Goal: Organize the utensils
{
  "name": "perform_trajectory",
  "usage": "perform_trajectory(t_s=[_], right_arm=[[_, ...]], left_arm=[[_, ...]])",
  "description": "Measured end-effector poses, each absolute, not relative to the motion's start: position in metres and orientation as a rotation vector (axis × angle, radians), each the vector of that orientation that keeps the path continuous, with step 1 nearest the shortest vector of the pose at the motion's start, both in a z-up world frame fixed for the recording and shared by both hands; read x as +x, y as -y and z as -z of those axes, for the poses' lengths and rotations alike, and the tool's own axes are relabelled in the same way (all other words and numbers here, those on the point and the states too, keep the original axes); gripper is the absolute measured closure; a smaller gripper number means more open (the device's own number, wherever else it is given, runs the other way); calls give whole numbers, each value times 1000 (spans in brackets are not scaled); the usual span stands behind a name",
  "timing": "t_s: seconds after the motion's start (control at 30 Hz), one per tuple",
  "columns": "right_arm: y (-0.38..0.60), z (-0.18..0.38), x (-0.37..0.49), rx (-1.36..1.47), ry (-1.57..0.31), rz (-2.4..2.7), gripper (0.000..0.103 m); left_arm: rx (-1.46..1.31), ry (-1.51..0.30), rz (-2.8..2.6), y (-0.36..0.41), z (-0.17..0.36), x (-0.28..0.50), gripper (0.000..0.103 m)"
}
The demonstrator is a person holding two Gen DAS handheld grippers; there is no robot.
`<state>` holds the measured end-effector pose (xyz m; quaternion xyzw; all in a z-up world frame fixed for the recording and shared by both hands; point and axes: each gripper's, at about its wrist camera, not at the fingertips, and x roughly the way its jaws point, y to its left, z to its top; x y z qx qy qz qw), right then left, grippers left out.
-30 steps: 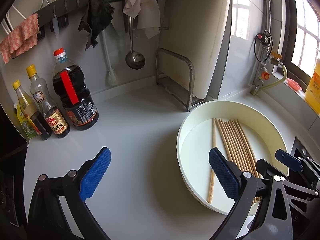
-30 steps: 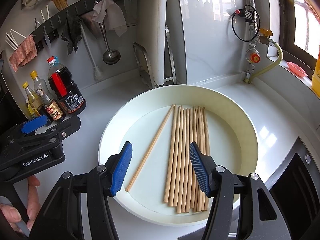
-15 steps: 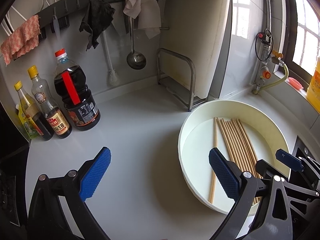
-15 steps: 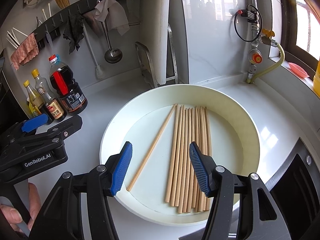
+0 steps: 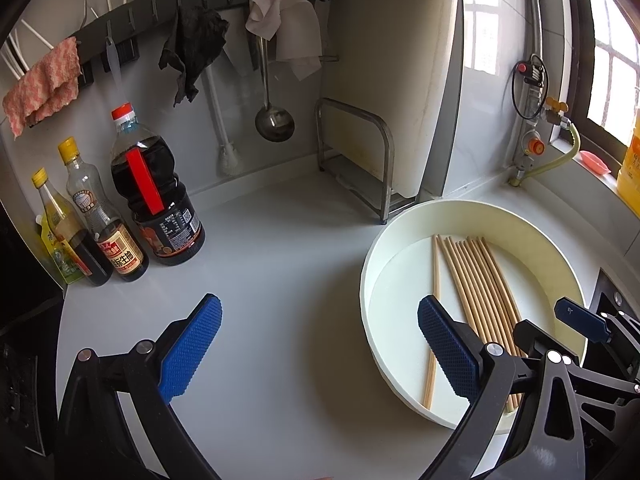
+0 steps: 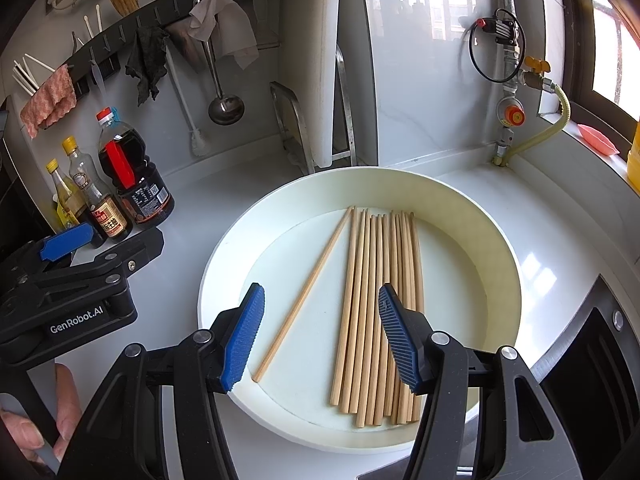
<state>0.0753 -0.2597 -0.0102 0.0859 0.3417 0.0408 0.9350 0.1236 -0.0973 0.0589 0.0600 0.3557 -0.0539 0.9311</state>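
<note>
A round white tray [image 6: 504, 264] [image 5: 368, 264] rests on the grey counter and holds several wooden chopsticks [image 6: 380, 304] [image 5: 478, 280] side by side. One loose chopstick [image 6: 306, 292] [image 5: 435, 272] lies apart at their left. My right gripper [image 6: 320, 332] hovers open above the tray's near part, with the chopsticks below and beyond its blue pads and nothing held. My left gripper [image 5: 320, 344] is open over bare counter left of the tray, empty. A hand [image 6: 60, 408] holds its handle.
Three sauce bottles [image 5: 156, 200] stand at the back left. A wall rail [image 5: 200, 4] carries cloths and a ladle [image 5: 274, 120]. A metal rack [image 5: 360, 160] holds a white cutting board behind the tray. A gas pipe and valve [image 6: 510, 112] sit at the right; a dark hob edge [image 6: 592, 360] is near right.
</note>
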Motion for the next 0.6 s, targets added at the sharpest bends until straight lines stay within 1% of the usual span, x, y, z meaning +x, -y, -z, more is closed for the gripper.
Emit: perform_trajectory(t_s=[0.6], right_arm=[[259, 11, 75, 174, -700, -83, 46]], left_arm=[[122, -765, 119, 98, -53, 126, 6]])
